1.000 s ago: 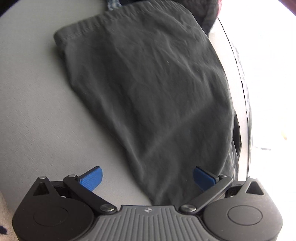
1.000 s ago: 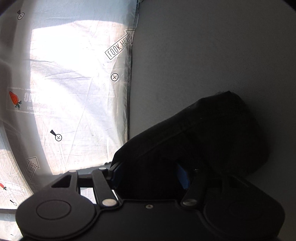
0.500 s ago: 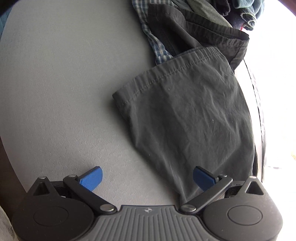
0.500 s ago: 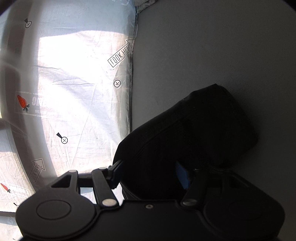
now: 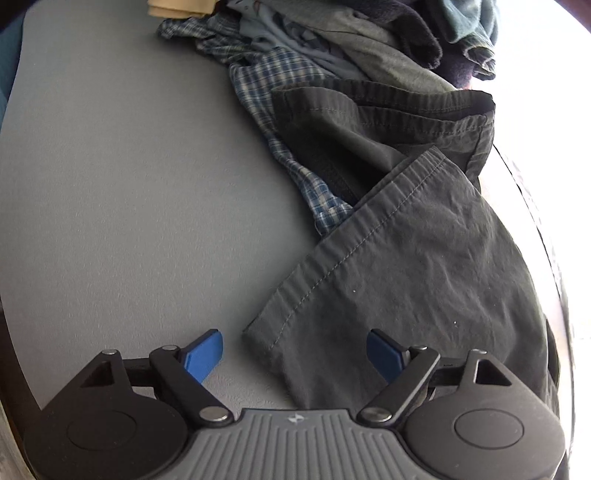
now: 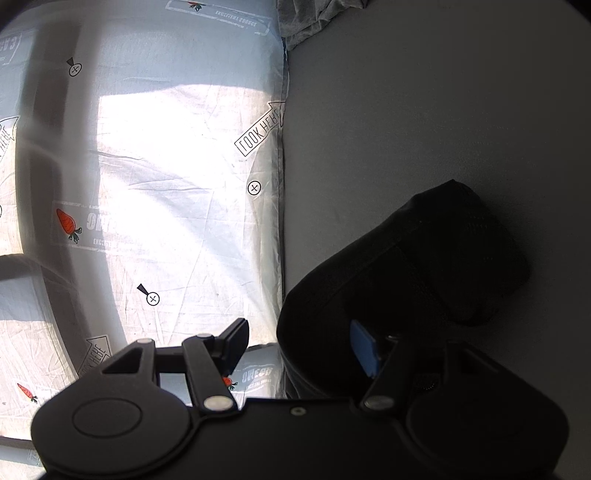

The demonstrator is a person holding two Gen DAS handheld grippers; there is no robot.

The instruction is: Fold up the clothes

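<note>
Dark grey shorts (image 5: 424, 258) lie on the grey table (image 5: 129, 184), with the elastic waistband (image 5: 406, 103) at the far end. The stitched leg hem (image 5: 332, 269) runs diagonally down to my left gripper (image 5: 295, 350). That gripper is open, and the hem's corner lies flat between its blue fingertips. In the right wrist view the same dark cloth (image 6: 424, 266) bulges up in shadow at the table's edge. My right gripper (image 6: 301, 341) is open; the cloth rests against its right finger, and the left finger stands free of it.
A blue plaid garment (image 5: 288, 122) lies under the shorts, with a pile of mixed clothes (image 5: 351, 44) behind it. Left of the table edge in the right wrist view is a white printed sheet (image 6: 166, 166) in bright sun. A grey garment (image 6: 310, 18) hangs at the top.
The left wrist view has travelled along the shorts' leg, so the hem is now at the fingertips and the clothes pile shows. In the right wrist view the cloth no longer covers the left finger.
</note>
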